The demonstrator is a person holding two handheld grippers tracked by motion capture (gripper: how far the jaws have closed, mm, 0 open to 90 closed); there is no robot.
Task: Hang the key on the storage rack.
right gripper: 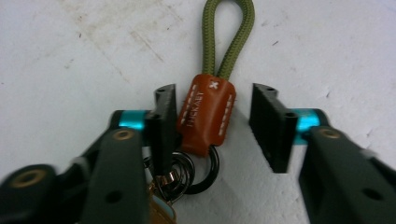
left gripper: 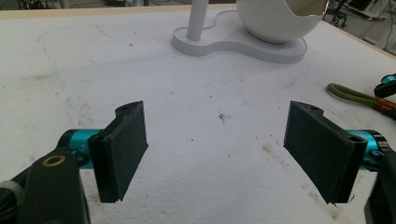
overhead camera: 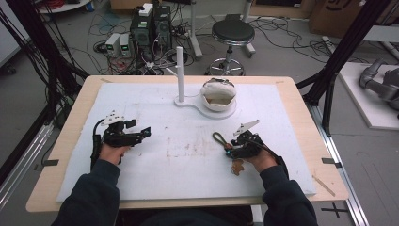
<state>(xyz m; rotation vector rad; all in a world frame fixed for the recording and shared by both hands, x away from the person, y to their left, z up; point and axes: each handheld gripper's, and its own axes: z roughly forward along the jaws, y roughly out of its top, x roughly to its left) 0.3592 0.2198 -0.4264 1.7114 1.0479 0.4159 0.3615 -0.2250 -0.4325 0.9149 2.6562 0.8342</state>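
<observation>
Right gripper (right gripper: 212, 123) parted, flat black ribbed fingers (right gripper: 268, 126) astride a tan leather tab (right gripper: 205, 116) with pale stitching, a small cross and stamped lettering too blurred to read surely; left-hand finger touching or nearly touching the leather, the other standing clear, nothing clamped. Out of the tab's far end, a loop of olive woven cord (right gripper: 229, 32); at its near end, dark metal split rings (right gripper: 196, 172) and a brassy piece beneath, partly hidden. Whole keychain (overhead camera: 225, 143) flat on the white foam mat (overhead camera: 188, 179), toward the bench's right side, nearer the front edge than the back.

Left gripper (left gripper: 215, 144) spread wide, smooth matte black fingers (left gripper: 123, 149) on teal anodised stubs, grasping nothing, over bare stained mat near the left edge. Beyond, close to the back edge at mid-width, a white plastic base (left gripper: 243, 46) carrying a round upright post (overhead camera: 179, 73) and a white egg-like cup (overhead camera: 219, 96) with a jagged open rim. Pale wooden bench (overhead camera: 301, 108) showing around the mat.
</observation>
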